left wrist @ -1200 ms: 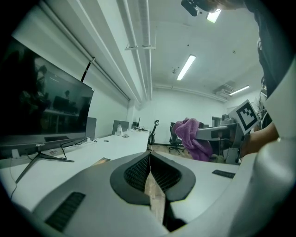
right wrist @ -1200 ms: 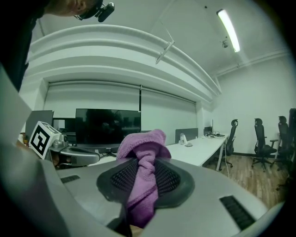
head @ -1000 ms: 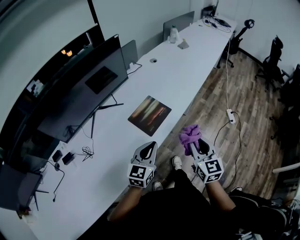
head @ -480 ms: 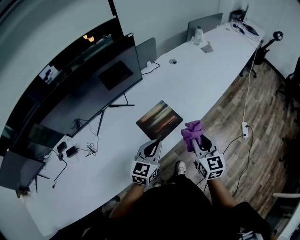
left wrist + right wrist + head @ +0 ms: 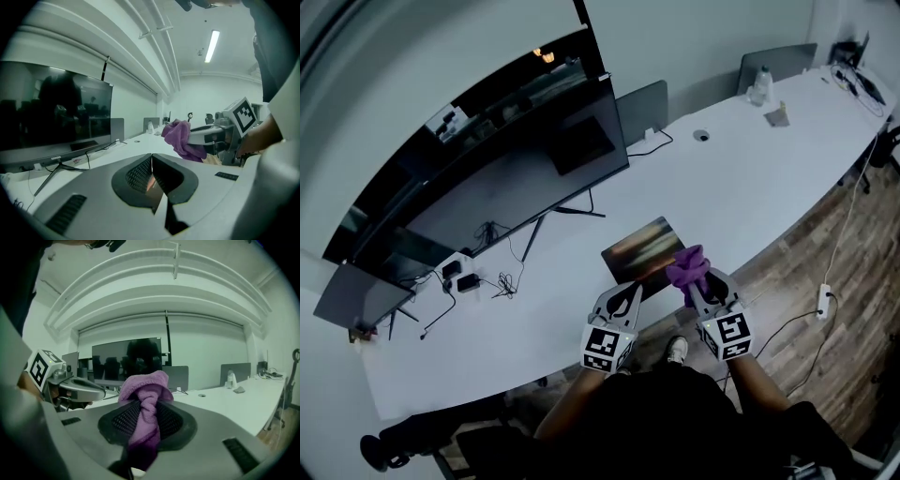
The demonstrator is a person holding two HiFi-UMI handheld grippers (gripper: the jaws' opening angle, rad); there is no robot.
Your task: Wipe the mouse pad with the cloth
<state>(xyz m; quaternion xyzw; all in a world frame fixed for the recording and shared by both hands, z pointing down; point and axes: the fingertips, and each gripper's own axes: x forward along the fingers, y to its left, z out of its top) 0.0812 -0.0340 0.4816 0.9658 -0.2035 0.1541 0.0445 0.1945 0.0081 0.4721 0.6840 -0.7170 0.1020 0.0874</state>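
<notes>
A dark mouse pad (image 5: 644,248) with a reddish-brown streaked print lies on the long white desk (image 5: 741,178), near its front edge. My right gripper (image 5: 695,281) is shut on a bunched purple cloth (image 5: 686,266) (image 5: 143,394), held just at the pad's near right corner. The cloth also shows in the left gripper view (image 5: 180,139), beside the right gripper's body. My left gripper (image 5: 624,297) (image 5: 151,172) hangs just in front of the pad's near edge, jaws together with nothing between them.
A wide black monitor (image 5: 520,183) on a thin stand sits behind the pad, with cables and adapters (image 5: 469,281) at its left. A laptop (image 5: 643,105), a bottle (image 5: 758,86) and a second screen (image 5: 778,66) stand further along the desk. Wooden floor (image 5: 853,244) lies at right.
Both grippers have come forward to the mouse pad's near edge, the cloth still in the right one. The head camera has swung, so the desk sits further right.
</notes>
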